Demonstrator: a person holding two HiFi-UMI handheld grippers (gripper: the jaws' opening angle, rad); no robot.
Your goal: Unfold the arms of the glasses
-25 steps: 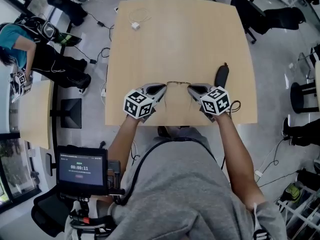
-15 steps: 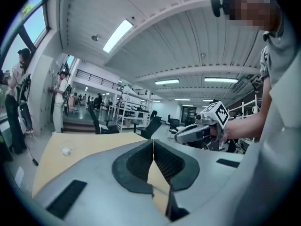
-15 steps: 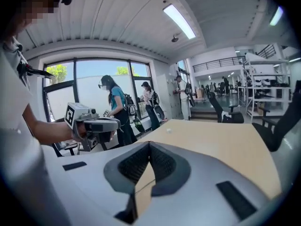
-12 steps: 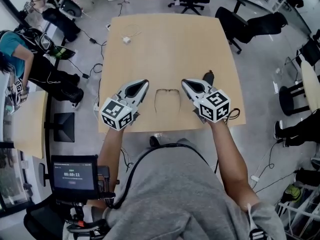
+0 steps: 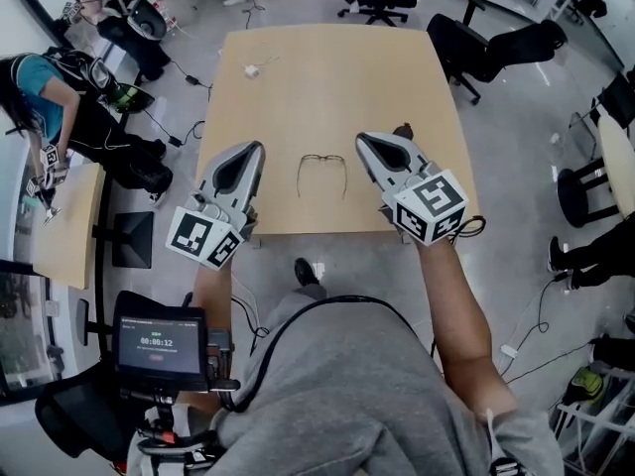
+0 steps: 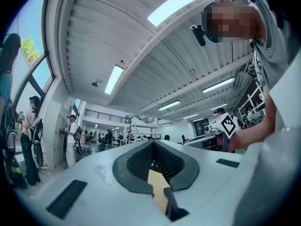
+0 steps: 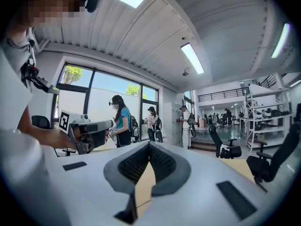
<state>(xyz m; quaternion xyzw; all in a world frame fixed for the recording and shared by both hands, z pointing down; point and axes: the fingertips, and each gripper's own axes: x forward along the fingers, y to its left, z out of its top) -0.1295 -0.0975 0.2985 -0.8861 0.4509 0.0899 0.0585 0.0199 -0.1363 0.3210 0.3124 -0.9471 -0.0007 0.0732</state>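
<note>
The thin-framed glasses (image 5: 321,175) lie on the wooden table (image 5: 327,77), both arms spread out and pointing toward me. In the head view my left gripper (image 5: 251,149) hangs above the table's left edge, well left of the glasses. My right gripper (image 5: 362,138) hovers to their right. Neither touches them. In the left gripper view the left gripper (image 6: 153,142) has its ribbed pads meeting at the tip, with nothing between them. The right gripper (image 7: 149,144) looks the same in its own view, shut and empty.
A black case (image 5: 402,129) lies on the table, partly hidden behind my right gripper. A small white plug with a cable (image 5: 252,69) sits near the far left corner. Office chairs (image 5: 476,53) stand at the far right. A person (image 5: 40,87) stands at the left, near a second table (image 5: 62,228).
Both grippers were at the ends of the glasses a second ago. They have since let go, moved apart and risen off the table. The glasses now lie with arms spread.
</note>
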